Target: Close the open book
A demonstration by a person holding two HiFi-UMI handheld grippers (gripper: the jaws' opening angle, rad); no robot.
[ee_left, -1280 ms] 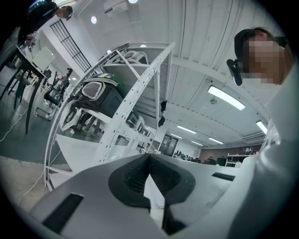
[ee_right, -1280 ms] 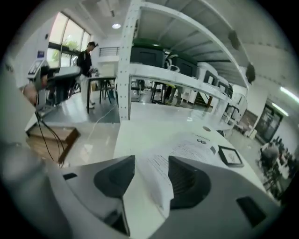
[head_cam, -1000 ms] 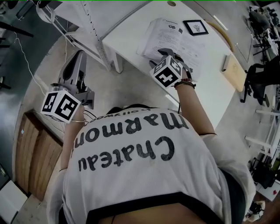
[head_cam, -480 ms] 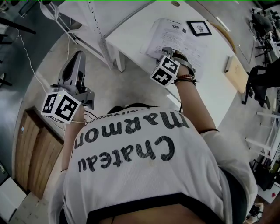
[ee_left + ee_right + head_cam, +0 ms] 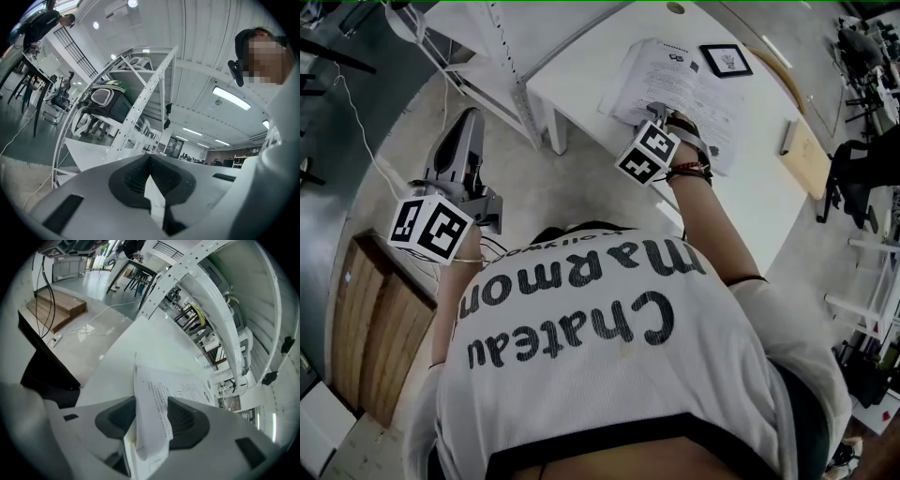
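The open book (image 5: 675,80) lies on the white table (image 5: 581,66), its printed pages facing up. My right gripper (image 5: 661,114) points down at the book's near edge. In the right gripper view a loose bundle of lifted pages (image 5: 154,408) stands upright between the pads (image 5: 187,420). The jaws are closing and both pads touch the sheets. My left gripper (image 5: 467,122) hangs off to the left over the floor, away from the table. It points level, with its jaws together and nothing in them (image 5: 151,180).
A small framed picture (image 5: 724,59) sits just beyond the book, and a tan board (image 5: 804,155) lies at the table's right end. A white shelf frame (image 5: 487,56) stands left of the table. Wooden steps (image 5: 375,328) are on the floor at lower left.
My right gripper has sunk slightly onto the book's near edge and rolled, its marker cube swinging left. The left gripper has stayed put.
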